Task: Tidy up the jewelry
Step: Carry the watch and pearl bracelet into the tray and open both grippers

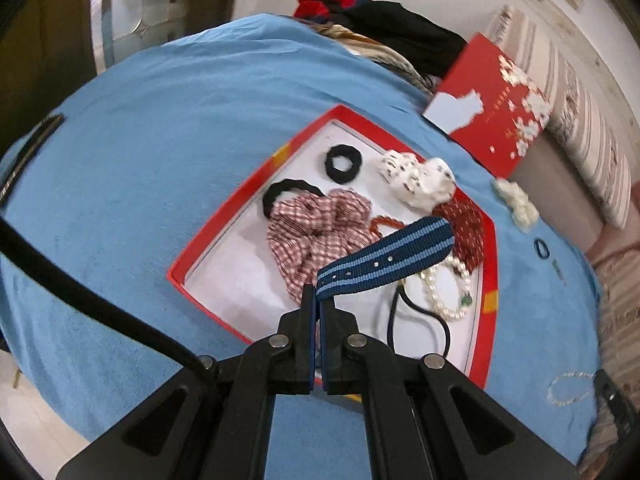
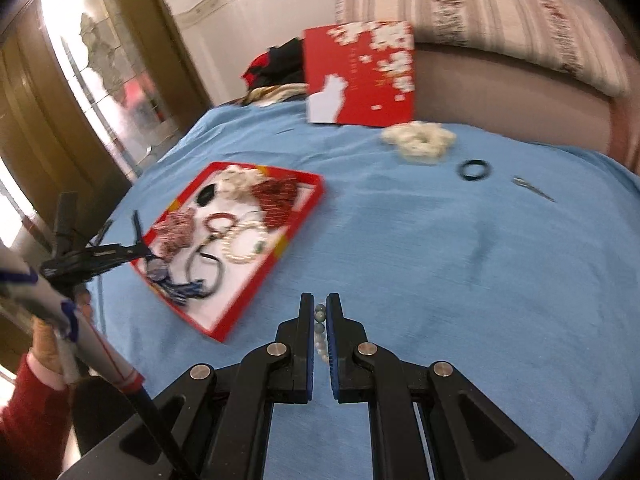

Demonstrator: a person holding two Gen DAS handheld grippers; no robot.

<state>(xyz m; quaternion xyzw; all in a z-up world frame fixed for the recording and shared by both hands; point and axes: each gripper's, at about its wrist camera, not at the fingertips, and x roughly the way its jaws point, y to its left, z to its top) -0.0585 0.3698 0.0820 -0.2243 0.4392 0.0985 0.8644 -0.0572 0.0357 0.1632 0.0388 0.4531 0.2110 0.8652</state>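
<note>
A: Left gripper (image 1: 319, 304), nearest item first. Jaws?

B: Closed on one end of a blue striped strap (image 1: 386, 258). The strap sticks out up and to the right, above the red tray (image 1: 208, 236), hanging over the contents without resting flat.

A: Tray contents, working outward from the fingers?

B: Thin black cord loop (image 1: 420, 320) just right of the fingertips. Pearl bracelet (image 1: 448, 288) beside it, with a small green bead on it. Red-and-white checked scrunchie (image 1: 320, 232) under the strap's near end. Small orange-red bead loop (image 1: 386, 224) partly hidden by the strap. Dark red dotted scrunchie (image 1: 464, 224) at the right wall. Farther back: a black hair band (image 1: 288, 192), a black scrunchie ring (image 1: 343, 163), and a white patterned scrunchie (image 1: 416, 180).

A: Right gripper (image 2: 320, 312)?

B: Jaws nearly together, pinching a strand of pale beads (image 2: 320, 334); a few beads show in the narrow gap. It is over the blue cloth (image 2: 440, 280), right of the tray and apart from it.

A: Beyond that, on the cloth?

B: Cream scrunchie (image 2: 418, 140), a dark ring (image 2: 474, 170) right of it, and a thin metal item (image 2: 534, 189), too blurred to identify. The red lid with white flowers (image 2: 360, 76) stands at the back edge. Clothes pile (image 2: 276, 68) left of it.
</note>
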